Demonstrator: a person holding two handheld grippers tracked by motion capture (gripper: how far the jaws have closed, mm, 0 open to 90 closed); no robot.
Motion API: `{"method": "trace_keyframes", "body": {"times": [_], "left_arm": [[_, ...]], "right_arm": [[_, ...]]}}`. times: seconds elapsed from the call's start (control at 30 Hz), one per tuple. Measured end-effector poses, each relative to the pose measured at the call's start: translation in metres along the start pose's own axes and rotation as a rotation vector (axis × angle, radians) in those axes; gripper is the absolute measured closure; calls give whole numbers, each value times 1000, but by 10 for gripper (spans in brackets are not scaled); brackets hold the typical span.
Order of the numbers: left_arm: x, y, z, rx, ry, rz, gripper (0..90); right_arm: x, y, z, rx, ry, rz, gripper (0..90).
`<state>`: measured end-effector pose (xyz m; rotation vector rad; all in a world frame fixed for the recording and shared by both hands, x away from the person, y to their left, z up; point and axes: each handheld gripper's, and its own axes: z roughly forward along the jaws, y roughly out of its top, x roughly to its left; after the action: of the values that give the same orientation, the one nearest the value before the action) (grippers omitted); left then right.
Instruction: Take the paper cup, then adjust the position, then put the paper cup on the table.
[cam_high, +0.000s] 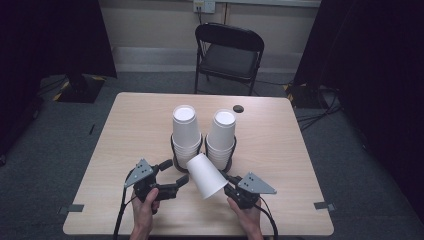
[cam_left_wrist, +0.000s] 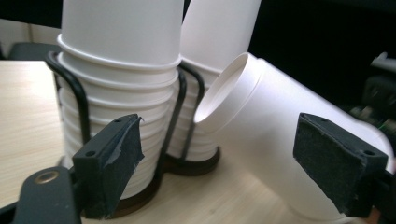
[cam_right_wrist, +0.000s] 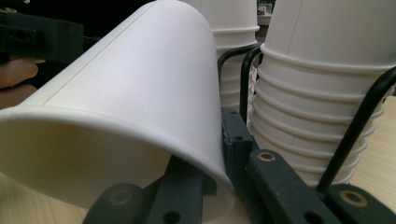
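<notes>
Holding cup: the right gripper (cam_high: 226, 184) pinches the rim wall of a single white paper cup (cam_high: 206, 175), one jaw inside the mouth and one outside, as the right gripper view shows (cam_right_wrist: 219, 177).
Cup position: tilted above the table (cam_high: 280, 150), closed base pointing up and away toward the stacks, open mouth toward the person; it hangs just in front of the two holders.
Left gripper (cam_high: 175, 175): jaws apart with nothing pressed between them; in the left gripper view (cam_left_wrist: 233, 163) the tilted cup (cam_left_wrist: 275, 140) lies between the two pads, touching neither as far as I can tell.
Left stack (cam_high: 185, 132): upside-down white cups nested in a black wire holder (cam_high: 173, 150).
Right stack (cam_high: 221, 135): the same, in a second wire holder (cam_high: 234, 150) just beside the first.
Background: a folding chair (cam_high: 229, 52) beyond the table's far edge.
</notes>
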<state>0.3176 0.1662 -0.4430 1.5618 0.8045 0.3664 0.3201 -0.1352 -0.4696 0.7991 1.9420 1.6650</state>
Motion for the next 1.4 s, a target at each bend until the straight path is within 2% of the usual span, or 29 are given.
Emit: {"method": "trace_keyframes", "body": {"times": [0.1,0.2,0.23,0.27,0.43,0.47,0.53,0.6,0.67,0.7,0.73,0.77,0.83,0.87,0.97,1.03,1.13,1.23,1.27,1.4], "left_arm": [[-3,0,-2,22,36,71,153],[-4,1,-4,22,23,91,153],[-7,1,-6,27,33,108,153],[-8,0,-7,31,42,132,153],[-11,-2,-8,51,27,154,155],[-13,-3,-7,77,40,181,157],[-15,-4,-5,89,44,193,156],[-16,-5,-5,96,33,200,156],[-18,-6,-4,115,28,234,156],[-18,-6,-4,115,28,234,161],[-18,-6,-4,123,3,249,169],[-18,-6,-4,123,3,249,170],[-20,-6,-4,124,5,255,168],[-20,-6,-4,130,4,272,166],[-21,-6,-5,135,1,288,155],[-20,-7,-6,133,-8,281,154],[-21,-9,-8,143,-11,309,154],[-23,-10,-6,150,-15,331,155],[-26,-11,-4,156,-17,354,154],[-31,-12,-2,168,-31,384,155]], "right_arm": [[-2,2,0,31,6,1,863],[-3,3,0,54,18,5,863],[-4,5,1,85,38,8,863],[-5,6,1,91,44,13,863],[-6,10,1,143,75,16,863],[-7,10,1,158,85,25,863],[-8,11,1,180,95,29,863],[-10,12,1,192,120,37,863],[-12,14,0,196,136,42,863],[-12,14,0,196,136,42,863],[-13,16,0,210,146,44,863],[-13,16,0,210,146,44,863],[-14,18,2,247,173,46,862],[-15,19,3,263,184,46,862],[-15,22,4,278,210,50,862],[-15,23,4,286,215,51,862],[-16,25,7,332,230,46,863],[-17,26,8,350,243,46,863],[-16,27,8,373,249,43,864],[-17,28,7,392,256,52,863]]}}
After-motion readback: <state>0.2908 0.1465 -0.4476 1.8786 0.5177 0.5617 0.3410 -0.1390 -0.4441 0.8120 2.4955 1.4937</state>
